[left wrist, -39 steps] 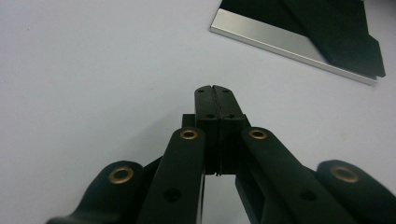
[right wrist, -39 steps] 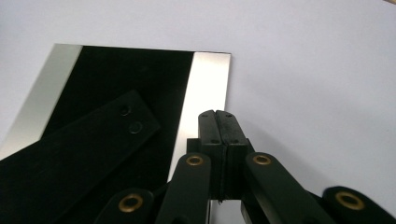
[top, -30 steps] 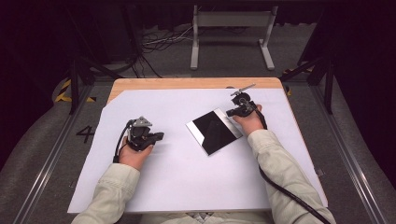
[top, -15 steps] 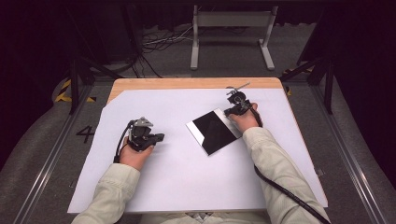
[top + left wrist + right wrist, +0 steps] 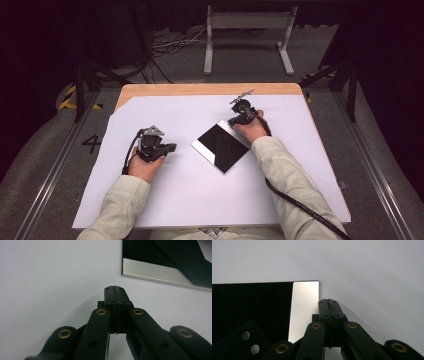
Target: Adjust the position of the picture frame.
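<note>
1. A white sheet (image 5: 200, 200) covers most of a wooden table (image 5: 200, 89), whose bare far edge shows beyond the paper.
2. A square mirror tile (image 5: 222, 146) lies flat on the sheet, a little right of centre, turned so its corners point near, far, left and right. Its face reflects mostly black, with pale bands along two edges.
3. The left gripper (image 5: 170, 148) rests on the sheet left of the mirror tile, near it but apart, pointing right toward it. Its jaws are pressed together with nothing between them; the left gripper view shows the two pads meeting flush.
4. In that left gripper view the mirror tile (image 5: 160, 272) sits beyond the fingertips, a strip of white paper between them.
5. The right gripper (image 5: 233, 120) sits at the tile's far right corner, held by the person's right hand (image 5: 252, 129). Its jaws are also closed on nothing.
6. In the right gripper view the closed tips (image 5: 328, 301) lie just beside the tile's pale edge band (image 5: 303, 307); I cannot tell whether they touch it.
7. A cable (image 5: 300, 205) trails from the right gripper along the sleeve to the near edge.
</note>
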Action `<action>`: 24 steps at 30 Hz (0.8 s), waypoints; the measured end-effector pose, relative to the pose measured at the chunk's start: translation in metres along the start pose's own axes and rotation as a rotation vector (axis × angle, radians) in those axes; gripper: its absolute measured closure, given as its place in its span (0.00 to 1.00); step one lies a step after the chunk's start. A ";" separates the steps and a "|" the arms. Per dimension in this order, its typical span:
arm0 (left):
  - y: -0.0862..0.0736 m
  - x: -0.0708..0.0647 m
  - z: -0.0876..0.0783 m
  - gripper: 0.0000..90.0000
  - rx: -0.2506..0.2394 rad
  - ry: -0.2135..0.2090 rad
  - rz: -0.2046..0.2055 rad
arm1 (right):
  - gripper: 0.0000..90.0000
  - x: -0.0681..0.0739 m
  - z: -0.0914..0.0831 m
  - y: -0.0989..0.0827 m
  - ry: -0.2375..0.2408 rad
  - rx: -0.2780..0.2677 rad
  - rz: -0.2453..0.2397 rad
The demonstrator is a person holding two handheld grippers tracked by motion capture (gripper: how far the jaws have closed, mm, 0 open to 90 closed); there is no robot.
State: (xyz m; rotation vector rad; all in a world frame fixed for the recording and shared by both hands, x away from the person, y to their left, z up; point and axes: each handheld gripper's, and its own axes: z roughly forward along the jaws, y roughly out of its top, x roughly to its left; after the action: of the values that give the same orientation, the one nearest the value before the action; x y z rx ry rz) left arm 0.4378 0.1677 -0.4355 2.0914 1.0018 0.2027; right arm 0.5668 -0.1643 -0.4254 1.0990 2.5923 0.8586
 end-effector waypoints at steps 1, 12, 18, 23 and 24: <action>0.000 0.000 0.000 1.00 -0.001 0.000 -0.001 | 1.00 0.002 0.001 0.001 0.009 0.001 -0.007; 0.002 -0.001 0.003 1.00 0.009 -0.005 0.002 | 1.00 0.028 0.005 0.002 0.121 -0.018 -0.138; 0.003 -0.001 0.004 1.00 0.011 -0.002 0.009 | 1.00 0.045 -0.013 -0.008 0.129 -0.069 -0.170; 0.004 -0.002 0.005 1.00 0.009 -0.004 0.006 | 1.00 0.063 -0.030 -0.023 0.150 -0.083 -0.208; 0.005 -0.002 0.005 1.00 0.008 -0.006 0.006 | 1.00 0.066 -0.033 -0.025 0.158 -0.087 -0.209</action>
State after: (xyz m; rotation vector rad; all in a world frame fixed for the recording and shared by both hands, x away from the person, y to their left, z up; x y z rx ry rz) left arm 0.4415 0.1613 -0.4355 2.1017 0.9943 0.1959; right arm 0.4921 -0.1461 -0.4105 0.7484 2.7053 1.0331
